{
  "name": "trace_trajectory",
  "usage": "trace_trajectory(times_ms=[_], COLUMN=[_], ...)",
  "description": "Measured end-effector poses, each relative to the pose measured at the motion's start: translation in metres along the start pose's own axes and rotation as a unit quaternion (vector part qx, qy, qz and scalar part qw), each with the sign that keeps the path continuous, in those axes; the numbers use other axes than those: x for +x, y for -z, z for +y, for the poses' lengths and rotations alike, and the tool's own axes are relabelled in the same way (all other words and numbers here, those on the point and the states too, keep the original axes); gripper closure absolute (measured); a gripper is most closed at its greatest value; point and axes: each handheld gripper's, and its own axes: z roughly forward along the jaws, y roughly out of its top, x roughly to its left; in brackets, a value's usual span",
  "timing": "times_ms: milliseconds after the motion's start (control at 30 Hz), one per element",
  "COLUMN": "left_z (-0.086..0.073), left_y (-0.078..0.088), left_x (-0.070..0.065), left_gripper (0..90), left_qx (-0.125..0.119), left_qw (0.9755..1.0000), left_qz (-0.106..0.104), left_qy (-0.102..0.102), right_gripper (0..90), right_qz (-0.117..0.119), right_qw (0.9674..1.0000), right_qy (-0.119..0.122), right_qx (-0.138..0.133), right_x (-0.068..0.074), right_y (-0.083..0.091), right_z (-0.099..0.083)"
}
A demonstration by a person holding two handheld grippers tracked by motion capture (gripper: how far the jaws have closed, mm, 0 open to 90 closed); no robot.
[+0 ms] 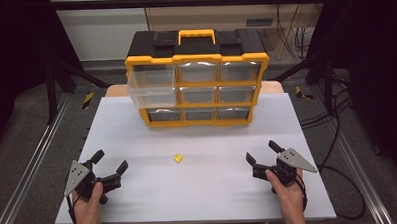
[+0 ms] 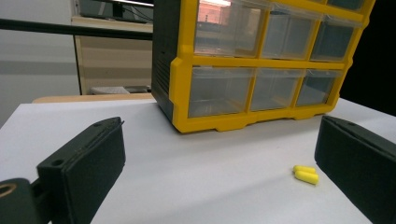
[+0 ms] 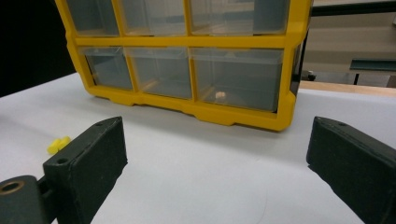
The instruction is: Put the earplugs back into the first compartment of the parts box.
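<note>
Yellow piece (image 1: 178, 158): we found it lying on the white table (image 1: 139, 204), near the middle, about midway between the two grippers and well in front of the cabinet. In the left gripper view (image 2: 306, 174) it read as two small rounded yellow capsule shapes lying side by side and touching.
Writing: we could read no brand, label or lettering on the piece, the cabinet or the grippers.
Left gripper (image 1: 109, 162): we saw it held in the person's left hand (image 1: 87, 203), low over the near-left part of the table. Its jaws stood wide apart with nothing between them, touching nothing. In its own view the yellow piece sat just beside the inner edge of the right-hand jaw, apart from it.
Right gripper (image 1: 261, 152): we saw it held in the person's right hand (image 1: 288, 191), over the near-right part of the table. Its jaws also stood wide, empty and clear of everything. Its own view put the yellow piece (image 3: 58, 144) off to the left, outside the jaws.
Drawer cabinet (image 1: 198, 77): yellow frame, black top with a yellow handle, three rows of three clear drawers, standing at the far side of the table. We noted the upper-left drawer (image 1: 150, 88) pulled out towards us.
Small pale item (image 3: 221, 95): we saw it inside one bottom-row drawer, too small to identify.
</note>
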Motion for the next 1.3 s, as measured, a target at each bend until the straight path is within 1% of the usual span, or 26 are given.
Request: trace_trajectory(times_ms=[67, 133, 167, 200, 367, 400, 433, 467, 500, 567, 600, 633, 700, 733, 833, 867, 900, 933, 1067, 1100, 1133, 1167, 1200, 1233, 1267, 1300], left_z=[0.000, 0.001, 0.001, 0.000, -0.001, 0.000, 0.000, 0.000, 0.001, 0.000, 0.000, -0.001, -0.001, -0.001, -0.001, -0.001, -0.001, -0.001, -0.002, -0.002, -0.001, -0.001, -0.001, -0.001, -0.001, -0.002], left_y=[0.000, 0.000, 0.000, 0.000, 0.001, 0.000, -0.001, -0.001, -0.001, -0.003, -0.003, -0.004, -0.004, -0.004, -0.004, -0.004, -0.004, -0.004, -0.005, -0.005, -0.005, -0.005, -0.005, -0.006, -0.006, -0.007], left_x=[0.000, -0.002, -0.002, -0.002, -0.004, -0.004, -0.005, -0.005, -0.006, -0.006, -0.006, -0.006, -0.007, -0.008, -0.009, -0.009, -0.009, -0.008, -0.009, -0.009, -0.009, -0.009, -0.009, -0.010, -0.010, -0.010], left_gripper=[1.3, 1.4, 1.4, 1.4, 1.4, 1.4, 1.4, 1.4, 1.4, 1.4, 1.4, 1.4, 1.4, 1.4, 1.4, 1.4, 1.4, 1.4, 1.4, 1.4, 1.3, 1.4, 1.4, 1.4, 1.4, 1.4], left_qx=[0.000, 0.000, 0.000, 0.000, 0.002, 0.003, 0.003, 0.003, 0.002, 0.005, 0.005, 0.008, 0.009, 0.011, 0.013, 0.013, 0.013, 0.013, 0.015, 0.015, 0.015, 0.015, 0.015, 0.017, 0.017, 0.017], left_qw=[1.0000, 1.0000, 1.0000, 1.0000, 0.9999, 0.9999, 0.9999, 0.9999, 0.9998, 0.9998, 0.9998, 0.9998, 0.9997, 0.9996, 0.9995, 0.9995, 0.9995, 0.9995, 0.9996, 0.9996, 0.9995, 0.9994, 0.9994, 0.9993, 0.9993, 0.9993], left_qz=[0.001, 0.001, 0.001, 0.000, 0.001, -0.001, -0.006, -0.006, -0.009, -0.011, -0.011, -0.013, -0.014, -0.015, -0.013, -0.013, -0.014, -0.013, -0.014, -0.014, -0.016, -0.016, -0.017, -0.018, -0.018, -0.018], left_qy=[-0.002, -0.010, -0.010, -0.010, -0.011, -0.015, -0.014, -0.014, -0.015, -0.015, -0.015, -0.015, -0.016, -0.020, -0.024, -0.024, -0.024, -0.024, -0.022, -0.022, -0.025, -0.027, -0.027, -0.027, -0.027, -0.027], right_gripper=[4.9, 5.1, 5.1, 5.7, 6.8, 6.8, 6.8, 6.8, 6.8, 6.8, 6.8, 6.8, 6.8, 6.9, 7.0, 7.0, 7.0, 7.1, 7.1, 7.1, 6.6, 6.5, 6.5, 6.5, 6.5, 6.5], right_qz=[0.004, 0.006, 0.006, 0.008, 0.004, 0.005, 0.006, 0.006, 0.013, 0.015, 0.015, 0.018, 0.019, 0.029, 0.043, 0.043, 0.048, 0.059, 0.068, 0.068, 0.080, 0.082, 0.082, 0.087, 0.087, 0.087], right_qw=[0.9999, 0.9994, 0.9994, 0.9988, 0.9981, 0.9973, 0.9971, 0.9971, 0.9963, 0.9951, 0.9951, 0.9938, 0.9933, 0.9909, 0.9879, 0.9879, 0.9869, 0.9855, 0.9808, 0.9808, 0.9784, 0.9776, 0.9776, 0.9750, 0.9750, 0.9736], right_qy=[-0.001, 0.013, 0.013, 0.020, 0.030, 0.035, 0.036, 0.036, 0.037, 0.045, 0.045, 0.049, 0.051, 0.058, 0.071, 0.071, 0.074, 0.076, 0.090, 0.090, 0.088, 0.089, 0.089, 0.096, 0.096, 0.101], right_qx=[0.014, 0.031, 0.031, 0.043, 0.054, 0.065, 0.067, 0.067, 0.077, 0.087, 0.087, 0.098, 0.102, 0.118, 0.131, 0.131, 0.136, 0.140, 0.159, 0.159, 0.170, 0.172, 0.172, 0.180, 0.180, 0.185], right_x=[0.003, 0.007, 0.007, 0.011, 0.017, 0.020, 0.022, 0.022, 0.026, 0.031, 0.031, 0.038, 0.041, 0.051, 0.063, 0.063, 0.067, 0.075, 0.087, 0.087, 0.094, 0.096, 0.096, 0.103, 0.103, 0.106], right_y=[-0.001, -0.004, -0.004, -0.006, -0.008, -0.011, -0.012, -0.012, -0.014, -0.016, -0.016, -0.019, -0.021, -0.027, -0.033, -0.033, -0.035, -0.041, -0.053, -0.053, -0.062, -0.066, -0.066, -0.074, -0.074, -0.078], right_z=[0.000, 0.001, 0.001, 0.000, -0.002, -0.003, -0.003, -0.003, -0.003, -0.003, -0.003, -0.002, -0.002, -0.001, 0.001, 0.001, 0.001, 0.003, 0.006, 0.006, 0.010, 0.011, 0.011, 0.015, 0.015, 0.017])
